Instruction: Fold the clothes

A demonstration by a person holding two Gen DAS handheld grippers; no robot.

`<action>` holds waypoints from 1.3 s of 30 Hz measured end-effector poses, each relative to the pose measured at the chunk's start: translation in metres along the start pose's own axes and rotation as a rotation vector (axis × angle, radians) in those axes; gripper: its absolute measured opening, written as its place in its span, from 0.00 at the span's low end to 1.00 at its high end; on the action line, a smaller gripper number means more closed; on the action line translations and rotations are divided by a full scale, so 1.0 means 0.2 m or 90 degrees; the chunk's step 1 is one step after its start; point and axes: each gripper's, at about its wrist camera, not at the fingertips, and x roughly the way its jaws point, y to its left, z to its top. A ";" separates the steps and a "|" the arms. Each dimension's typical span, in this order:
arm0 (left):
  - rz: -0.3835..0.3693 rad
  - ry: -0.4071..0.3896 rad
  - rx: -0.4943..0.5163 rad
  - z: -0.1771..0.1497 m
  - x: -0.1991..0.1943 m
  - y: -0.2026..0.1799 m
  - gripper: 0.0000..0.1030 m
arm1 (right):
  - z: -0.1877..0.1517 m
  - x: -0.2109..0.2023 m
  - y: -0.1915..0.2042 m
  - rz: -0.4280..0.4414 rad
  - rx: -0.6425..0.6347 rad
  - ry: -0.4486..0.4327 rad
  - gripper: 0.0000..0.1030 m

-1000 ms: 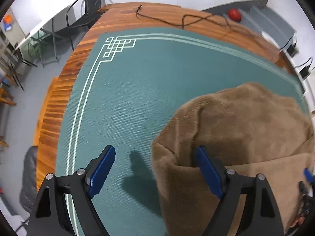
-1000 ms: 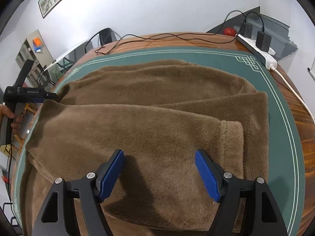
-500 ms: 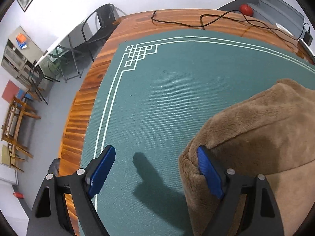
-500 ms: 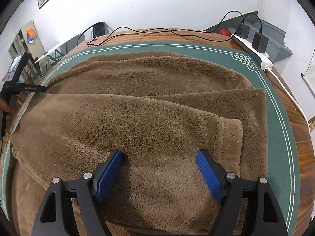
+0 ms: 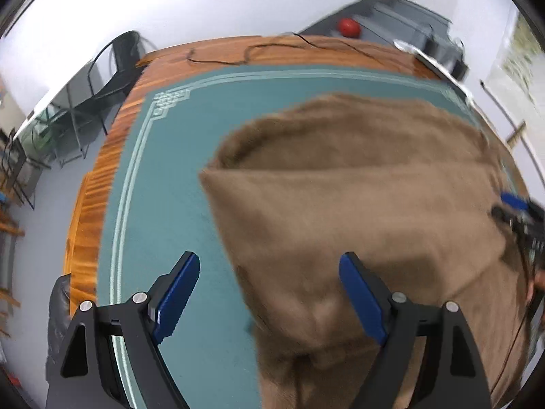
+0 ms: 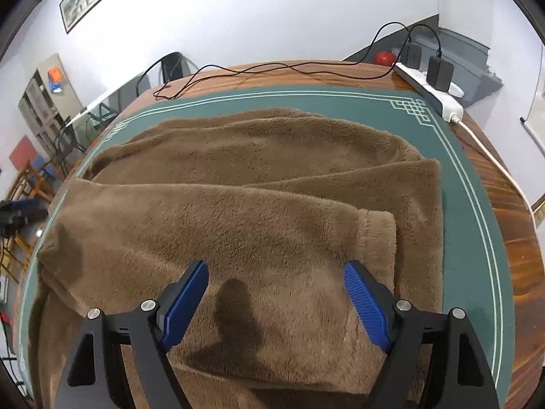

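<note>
My left gripper and my right gripper are both spread wide, pinching nothing. The fuzzy brown fleece garment lies partly folded, layers stacked, on the green mat, reaching its near edge, so I can grab it.

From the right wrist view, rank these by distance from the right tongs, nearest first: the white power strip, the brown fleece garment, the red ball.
1. Brown fleece garment: directly under and ahead of the right tongs.
2. White power strip: far right, on the wooden table edge.
3. Red ball: beyond the table, behind the strip's far end.
</note>
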 end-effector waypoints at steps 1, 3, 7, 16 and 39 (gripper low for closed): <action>0.006 0.006 0.006 -0.02 0.02 -0.02 0.85 | -0.01 0.01 0.00 0.006 -0.007 0.007 0.81; 0.018 0.019 0.017 -0.06 0.06 -0.05 0.85 | -0.02 0.03 0.01 0.012 -0.022 0.019 0.82; 0.030 0.039 0.028 -0.12 0.12 -0.08 0.85 | -0.04 0.06 0.02 0.011 -0.048 0.027 0.84; 0.017 0.031 0.020 -0.14 0.07 -0.02 0.85 | -0.05 0.02 0.05 -0.006 -0.056 0.006 0.89; 0.079 0.001 -0.008 -0.31 0.00 0.09 0.85 | -0.10 -0.07 -0.01 -0.062 -0.030 -0.008 0.89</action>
